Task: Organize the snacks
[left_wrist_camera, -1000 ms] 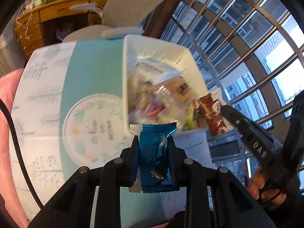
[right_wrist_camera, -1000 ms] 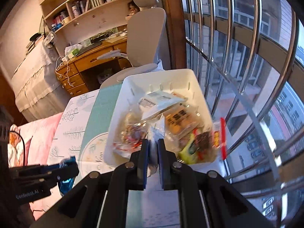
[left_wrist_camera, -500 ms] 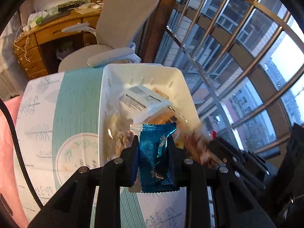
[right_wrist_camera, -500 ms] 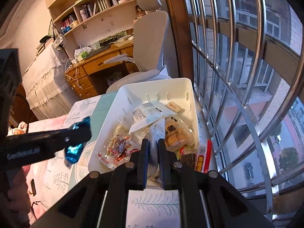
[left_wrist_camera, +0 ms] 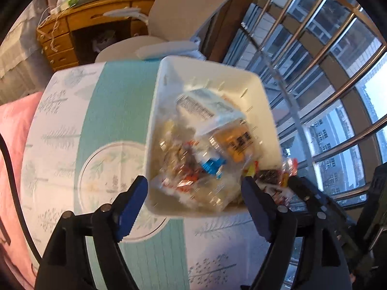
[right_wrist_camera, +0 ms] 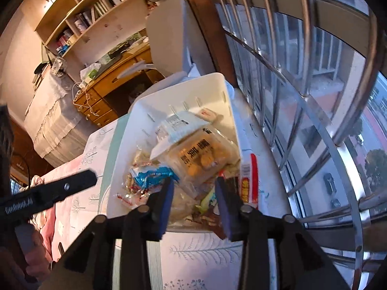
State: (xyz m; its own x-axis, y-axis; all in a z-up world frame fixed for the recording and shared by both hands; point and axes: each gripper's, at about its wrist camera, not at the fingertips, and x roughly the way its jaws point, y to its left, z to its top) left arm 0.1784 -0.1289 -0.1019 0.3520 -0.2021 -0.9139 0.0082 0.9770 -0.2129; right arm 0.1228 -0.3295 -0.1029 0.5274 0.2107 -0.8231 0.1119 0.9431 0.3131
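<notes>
**Two grippers empty above a filling bin**

Two grippers hang over the white bin [left_wrist_camera: 154, 145], and both have just been opening, with nothing between their fingers now.

Starting at the left: the left gripper [left_wrist_camera: 193, 188] stands spread wide, its fingers [left_wrist_camera: 131, 200] straddling the bin's near wall. The blue pack [left_wrist_camera: 212, 165] lies inside the bin on top of the clear wrappers, ahead of those fingers and apart from them, so it is released and already in place. From the right wrist view the same blue pack [right_wrist_camera: 151, 176] rests in the bin's left part, just beyond the right gripper's left finger.

Further right, the right gripper [right_wrist_camera: 193, 193] is part open over the bin's near right corner. Its fingers [right_wrist_camera: 223, 200] frame loose clear and dark wrappers without pressing on them; which one it has let go I cannot tell. Beyond lie the biscuit bag [right_wrist_camera: 203, 154] and a white-labelled pack [right_wrist_camera: 176, 125], all inside the bin. A red and white pack [right_wrist_camera: 249, 181] leans at the bin's right wall; whether inside or outside is unclear.

As a judgement, the task looks well along: no snack shows loose on the surface [left_wrist_camera: 116, 111] in these views. What remains, if anything, lies out of view.
</notes>
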